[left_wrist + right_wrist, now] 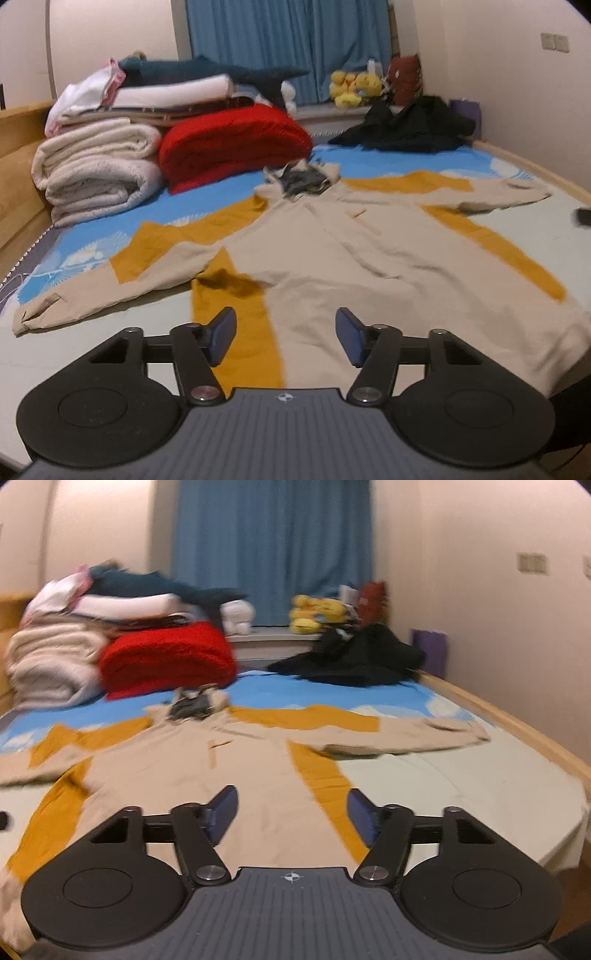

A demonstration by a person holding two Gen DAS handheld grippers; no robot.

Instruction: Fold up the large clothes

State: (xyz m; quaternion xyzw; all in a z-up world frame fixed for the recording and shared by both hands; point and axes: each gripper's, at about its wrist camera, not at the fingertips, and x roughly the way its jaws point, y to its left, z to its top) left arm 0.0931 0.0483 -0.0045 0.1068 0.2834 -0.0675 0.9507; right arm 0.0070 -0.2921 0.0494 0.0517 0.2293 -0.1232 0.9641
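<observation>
A large beige jacket with mustard side panels (332, 251) lies flat on the bed, sleeves spread out to both sides, collar at the far end. It also shows in the right wrist view (229, 775). My left gripper (286, 334) is open and empty, hovering above the hem near the left mustard panel. My right gripper (291, 814) is open and empty, above the hem near the right mustard panel.
Folded beige blankets (96, 170) and a red quilt (232, 144) are stacked at the far left of the bed (517, 229). A black garment heap (406, 127) lies at the far right. Yellow plush toys (354, 88) sit by the blue curtain (288, 44). A wooden bed edge (517, 723) runs along the right.
</observation>
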